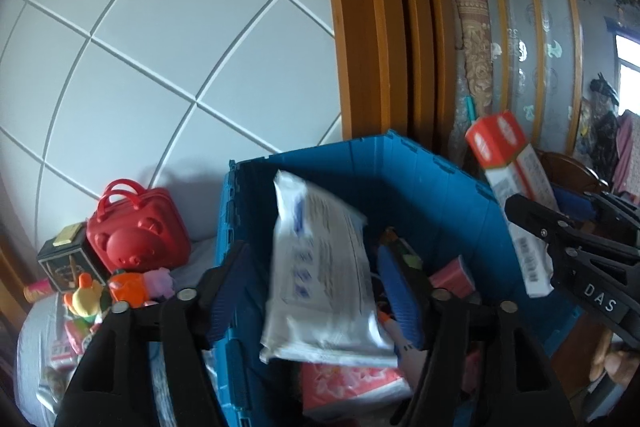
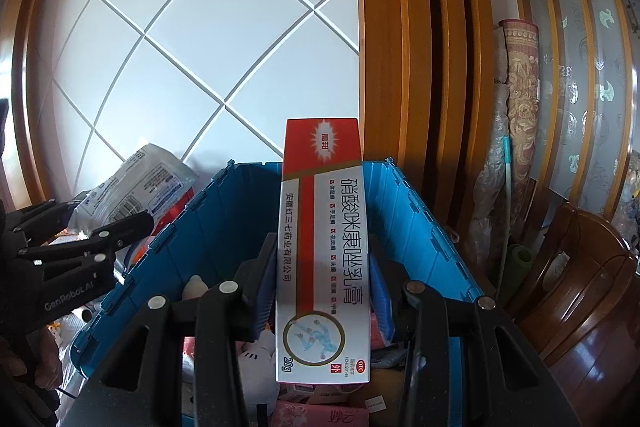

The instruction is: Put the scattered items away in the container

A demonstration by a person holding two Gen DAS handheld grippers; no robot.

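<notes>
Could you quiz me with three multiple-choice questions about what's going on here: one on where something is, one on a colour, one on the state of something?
1. Where is the red bear-faced case?
A. inside the crate
B. outside the crate, to its left
C. in a gripper

2. What colour is the crate?
A. blue
B. green
C. grey

3. How does the left gripper stand around the white packet?
A. clamped tight
B. jaws apart, packet loose between them
C. nothing between its jaws

Answers: 1 B, it stands beyond the crate's left wall; 2 A, its ribbed walls are blue; 3 B, gaps show between pads and packet.
</notes>
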